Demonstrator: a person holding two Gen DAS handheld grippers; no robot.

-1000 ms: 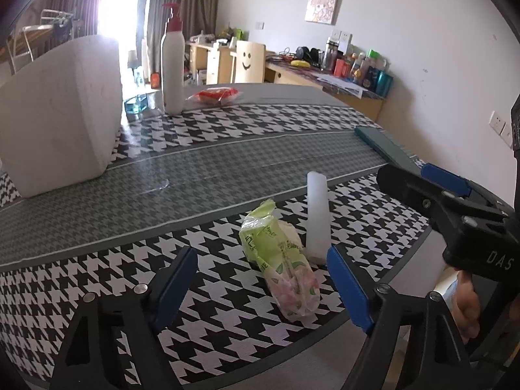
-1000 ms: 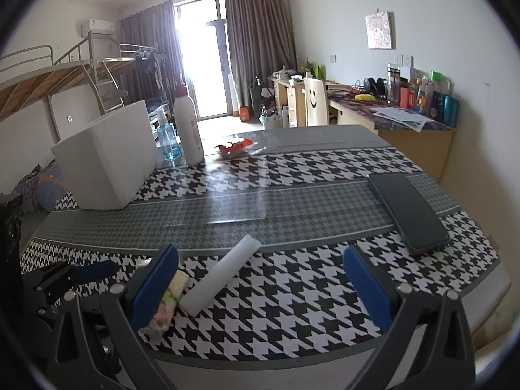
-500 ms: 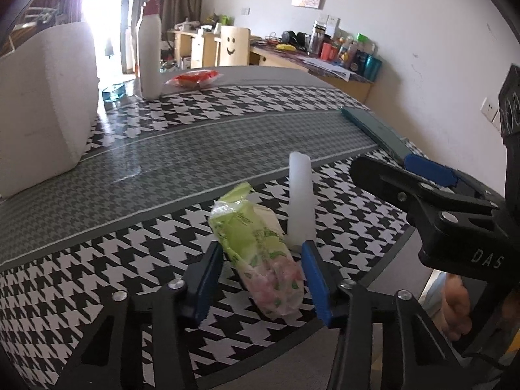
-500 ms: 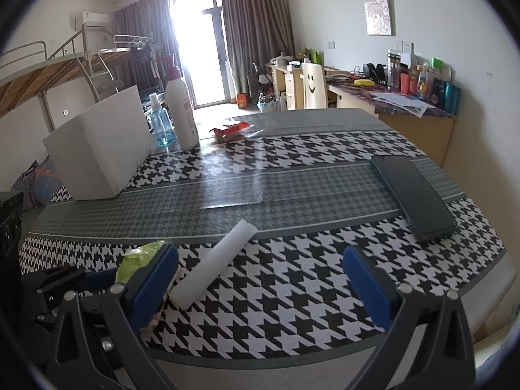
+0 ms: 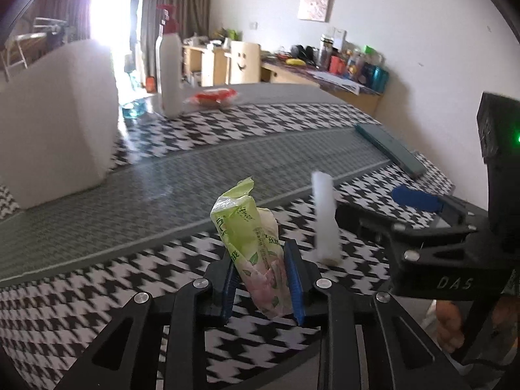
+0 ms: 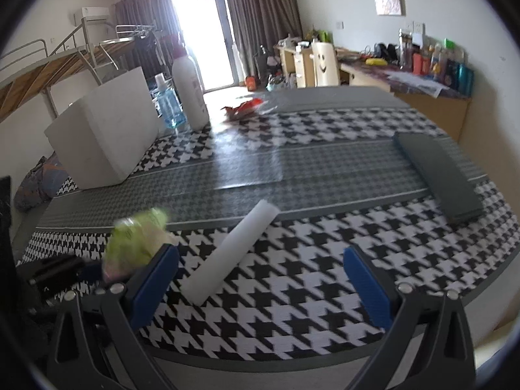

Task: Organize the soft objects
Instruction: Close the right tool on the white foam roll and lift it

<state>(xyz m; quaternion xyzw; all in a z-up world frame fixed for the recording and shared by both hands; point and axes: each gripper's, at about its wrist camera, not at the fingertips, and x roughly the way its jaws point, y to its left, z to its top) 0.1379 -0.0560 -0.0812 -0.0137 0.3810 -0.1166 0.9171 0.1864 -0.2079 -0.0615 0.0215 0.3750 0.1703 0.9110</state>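
- Left gripper (image 5: 261,276): blue fingers (image 5: 294,279) were closing on the lower end of a green tissue pack (image 5: 252,237); both pressed its sides, and the pack stood tilted up between them.
- The tissue pack sat at the near edge of the houndstooth desk (image 5: 146,260), just left of a white foam roll (image 6: 232,253).
- Right gripper (image 6: 260,286): fingers (image 6: 157,279) spread wide with nothing held, over the near desk edge. The foam roll lay on the desk between them, closer to the left finger; contact could not be judged.
- Farther back on the desk: a white foam block (image 6: 107,130), a white pump bottle (image 6: 190,91), a blue bottle (image 6: 167,105), and a red packet (image 6: 243,107).
- A dark flat case (image 6: 438,172) lay on the desk's right side.
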